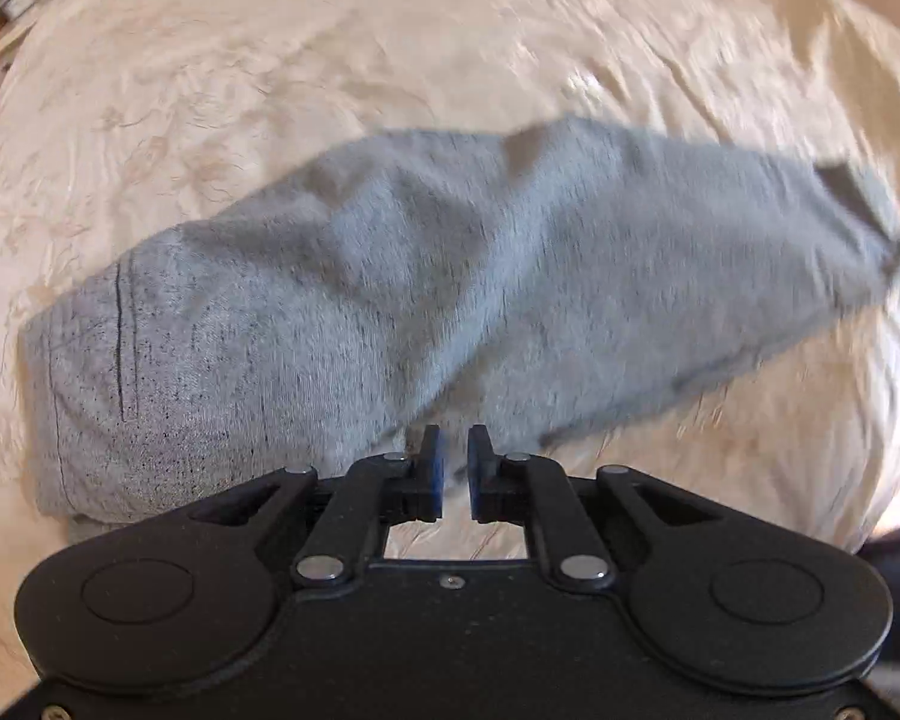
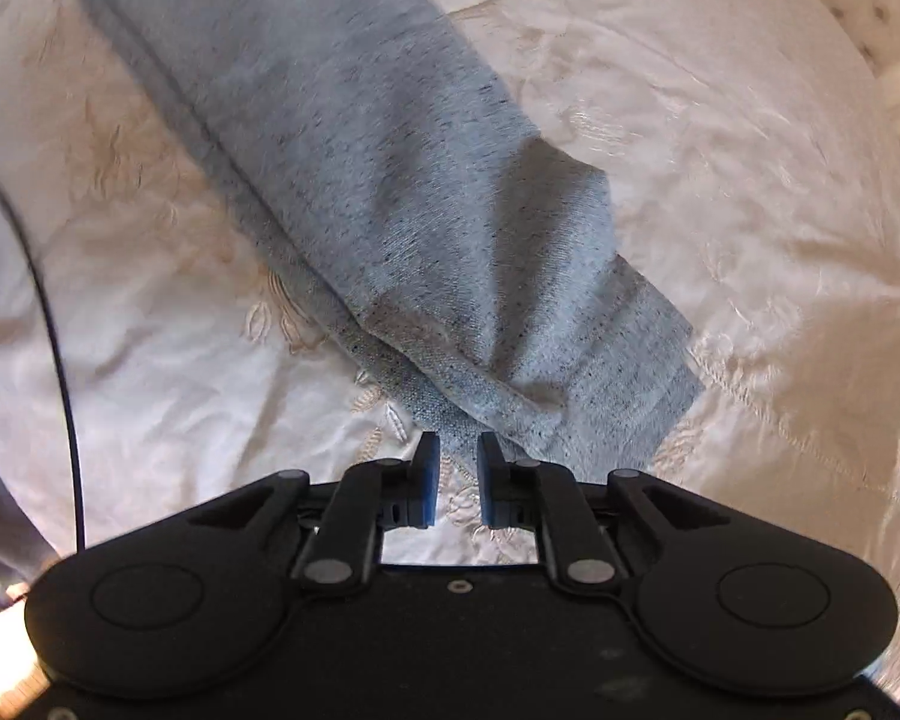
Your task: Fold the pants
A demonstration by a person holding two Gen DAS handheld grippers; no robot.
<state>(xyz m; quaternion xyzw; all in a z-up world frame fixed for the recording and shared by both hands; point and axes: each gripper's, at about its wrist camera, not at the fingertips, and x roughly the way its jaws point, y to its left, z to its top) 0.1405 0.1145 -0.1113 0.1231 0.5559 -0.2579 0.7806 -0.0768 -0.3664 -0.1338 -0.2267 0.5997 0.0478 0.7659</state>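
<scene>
While both jaws are held slightly parted and empty, the grey pants [image 1: 426,276] are seen just ahead of the left gripper [image 1: 455,456], long axis crosswise, their cuff end lying at the right gripper [image 2: 457,459].

No lettering, label, brand or number can be read in either view.
</scene>
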